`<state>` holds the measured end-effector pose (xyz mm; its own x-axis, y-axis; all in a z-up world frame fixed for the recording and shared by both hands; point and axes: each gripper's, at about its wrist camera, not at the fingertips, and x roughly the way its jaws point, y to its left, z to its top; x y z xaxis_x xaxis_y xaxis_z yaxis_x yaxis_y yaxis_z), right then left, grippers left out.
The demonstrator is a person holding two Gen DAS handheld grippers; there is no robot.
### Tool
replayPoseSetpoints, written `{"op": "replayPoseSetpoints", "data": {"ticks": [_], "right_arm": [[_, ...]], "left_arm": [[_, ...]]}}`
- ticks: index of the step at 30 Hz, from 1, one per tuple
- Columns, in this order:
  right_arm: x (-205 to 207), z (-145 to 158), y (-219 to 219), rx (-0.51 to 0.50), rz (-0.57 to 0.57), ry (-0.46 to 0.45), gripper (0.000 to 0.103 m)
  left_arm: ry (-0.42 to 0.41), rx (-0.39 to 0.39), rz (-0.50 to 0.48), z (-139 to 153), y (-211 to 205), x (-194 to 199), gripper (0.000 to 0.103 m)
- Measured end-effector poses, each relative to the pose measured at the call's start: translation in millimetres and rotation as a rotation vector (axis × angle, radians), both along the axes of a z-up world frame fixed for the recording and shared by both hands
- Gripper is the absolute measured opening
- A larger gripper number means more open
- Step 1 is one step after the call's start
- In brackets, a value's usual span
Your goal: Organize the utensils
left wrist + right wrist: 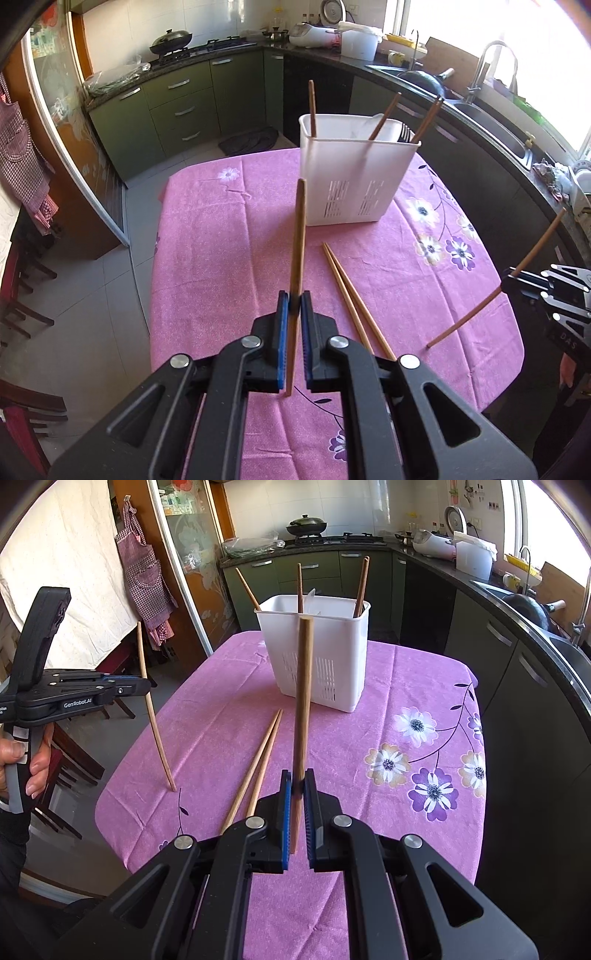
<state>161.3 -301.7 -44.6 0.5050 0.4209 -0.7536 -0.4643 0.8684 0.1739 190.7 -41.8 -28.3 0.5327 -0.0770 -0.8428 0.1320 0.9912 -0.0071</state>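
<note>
My left gripper [294,298] is shut on a wooden chopstick [300,236] that stands nearly upright above the pink cloth. My right gripper [302,780] is shut on another upright chopstick [303,686]. Each gripper also shows from the side in the other view: the right gripper [509,277] with its slanted chopstick [476,314], and the left gripper [146,686] with its chopstick [153,716]. A white slotted utensil holder [354,184] [325,657] stands at the table's far end with three chopsticks and a fork inside. Two chopsticks [351,291] [260,757] lie together on the cloth between the grippers.
The table wears a pink floral cloth [221,258] [388,686]. Dark green kitchen cabinets [177,107] and a counter with a sink [495,122] wrap around behind and to the right. Wooden chairs [22,295] stand left. A person's hand [35,764] grips the left tool's handle.
</note>
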Motion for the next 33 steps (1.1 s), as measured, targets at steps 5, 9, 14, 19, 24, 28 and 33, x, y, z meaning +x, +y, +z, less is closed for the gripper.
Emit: {"op": "replayPoseSetpoints", "data": {"ticks": [5, 9, 14, 19, 24, 28, 33], "right_arm": [[-1, 0, -1, -0.001, -0.001, -0.001, 0.007], [-2, 0, -1, -0.001, -0.001, -0.003, 0.007], [-2, 0, -1, -0.001, 0.000, -0.003, 0.007], [-2, 0, -2, 0.002, 0.001, -0.002, 0.007], [1, 0, -5, 0.007, 0.003, -0.002, 0.007], [2, 0, -7, 0.021, 0.000, -0.001, 0.007], [9, 18, -10, 0.067, -0.017, -0.052, 0.007]], "left_arm": [[-0.020, -0.012, -0.025, 5, -6, -10, 0.007], [-0.034, -0.014, -0.036, 12, -11, -9, 0.007], [-0.045, -0.025, -0.066, 33, -22, 2, 0.007], [-0.106, -0.028, -0.083, 78, -37, 24, 0.007], [-0.168, -0.032, -0.087, 123, -49, 46, 0.007], [-0.184, -0.020, -0.086, 143, -59, 59, 0.007], [-0.184, -0.047, -0.073, 143, -50, 58, 0.007]]}}
